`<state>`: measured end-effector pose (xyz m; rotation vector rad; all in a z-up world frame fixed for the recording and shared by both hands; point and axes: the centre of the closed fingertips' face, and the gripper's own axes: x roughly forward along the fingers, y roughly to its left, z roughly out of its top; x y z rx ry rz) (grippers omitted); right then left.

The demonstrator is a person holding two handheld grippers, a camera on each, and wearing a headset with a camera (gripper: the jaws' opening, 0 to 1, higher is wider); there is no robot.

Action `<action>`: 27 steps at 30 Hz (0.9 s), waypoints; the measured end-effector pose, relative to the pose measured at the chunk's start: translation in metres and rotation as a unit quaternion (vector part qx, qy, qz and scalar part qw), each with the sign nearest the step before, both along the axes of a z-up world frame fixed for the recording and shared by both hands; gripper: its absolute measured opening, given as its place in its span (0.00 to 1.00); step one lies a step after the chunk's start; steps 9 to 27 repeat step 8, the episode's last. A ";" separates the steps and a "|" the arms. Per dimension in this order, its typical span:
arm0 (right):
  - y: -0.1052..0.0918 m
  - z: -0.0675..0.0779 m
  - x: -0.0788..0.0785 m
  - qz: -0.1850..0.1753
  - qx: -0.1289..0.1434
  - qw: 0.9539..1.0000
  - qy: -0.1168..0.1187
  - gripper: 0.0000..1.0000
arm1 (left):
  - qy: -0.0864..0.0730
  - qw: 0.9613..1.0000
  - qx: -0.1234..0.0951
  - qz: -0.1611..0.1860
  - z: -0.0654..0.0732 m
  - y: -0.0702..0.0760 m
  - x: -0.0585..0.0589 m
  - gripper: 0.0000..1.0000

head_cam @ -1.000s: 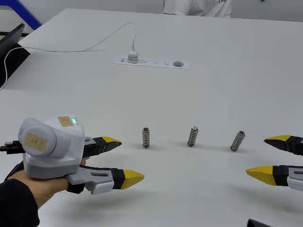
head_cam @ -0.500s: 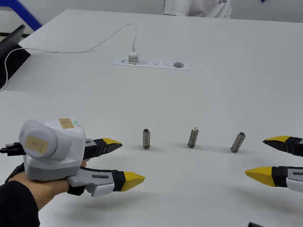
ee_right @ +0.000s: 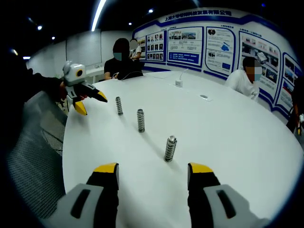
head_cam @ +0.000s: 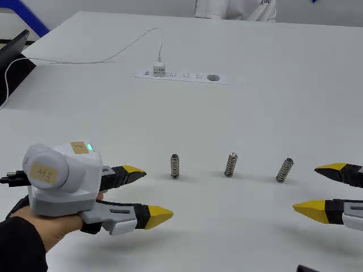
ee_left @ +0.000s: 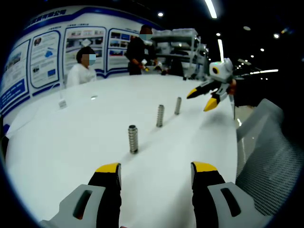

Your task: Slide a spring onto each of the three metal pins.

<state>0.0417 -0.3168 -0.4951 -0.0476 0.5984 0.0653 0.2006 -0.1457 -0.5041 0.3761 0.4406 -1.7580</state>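
Observation:
Three metal pins stand in a row on the white table, each with a spring coiled around it: the left pin (head_cam: 174,165) (ee_left: 132,138) (ee_right: 119,106), the middle pin (head_cam: 230,164) (ee_left: 160,115) (ee_right: 140,120) and the right pin (head_cam: 285,169) (ee_left: 177,105) (ee_right: 170,148), which leans a little. My left gripper (head_cam: 143,192) (ee_left: 155,174) is open and holds nothing, just left of the row. At the right end of the row my right gripper (head_cam: 323,188) (ee_right: 147,174) is open too, with nothing between its fingers.
A white power strip (head_cam: 181,75) with a plugged-in charger and its cable (head_cam: 119,52) lies further back on the table. A dark device (head_cam: 12,59) sits at the left edge. A person in white (head_cam: 236,8) sits at the far side.

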 end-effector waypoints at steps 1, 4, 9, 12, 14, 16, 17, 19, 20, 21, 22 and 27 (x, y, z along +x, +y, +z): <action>0.000 0.000 0.000 0.000 0.000 1.000 -0.001 0.60 | 0.000 1.000 0.000 0.000 0.000 0.000 0.000 0.60; 0.000 0.001 0.000 0.000 0.000 1.000 -0.002 0.60 | 0.000 1.000 0.000 0.001 0.000 0.000 0.000 0.60; 0.000 0.000 0.000 0.000 0.001 1.000 -0.001 0.60 | -0.001 1.000 0.000 0.001 0.001 0.000 0.001 0.60; 0.000 0.000 0.000 0.000 0.001 1.000 -0.001 0.60 | -0.001 1.000 0.000 0.001 0.001 0.000 0.001 0.60; 0.000 0.000 0.000 0.000 0.001 1.000 -0.001 0.60 | -0.001 1.000 0.000 0.001 0.001 0.000 0.001 0.60; 0.000 0.000 0.000 0.000 0.001 1.000 -0.001 0.60 | -0.001 1.000 0.000 0.001 0.001 0.000 0.001 0.60; 0.000 0.000 0.000 0.000 0.001 1.000 -0.001 0.60 | -0.001 1.000 0.000 0.001 0.001 0.000 0.001 0.60; 0.000 0.000 0.000 0.000 0.001 1.000 -0.001 0.60 | -0.001 1.000 0.000 0.001 0.001 0.000 0.001 0.60; 0.000 0.000 0.000 0.000 0.001 1.000 -0.001 0.60 | -0.001 1.000 0.000 0.001 0.001 0.000 0.001 0.60; 0.000 0.000 0.000 0.000 0.001 1.000 -0.001 0.60 | -0.001 1.000 0.000 0.001 0.001 0.000 0.001 0.60; 0.000 0.000 0.000 0.000 0.001 1.000 -0.001 0.60 | -0.001 1.000 0.000 0.001 0.001 0.000 0.001 0.60; 0.000 0.000 0.000 0.000 0.001 1.000 -0.001 0.60 | -0.001 1.000 0.000 0.001 0.001 0.000 0.001 0.60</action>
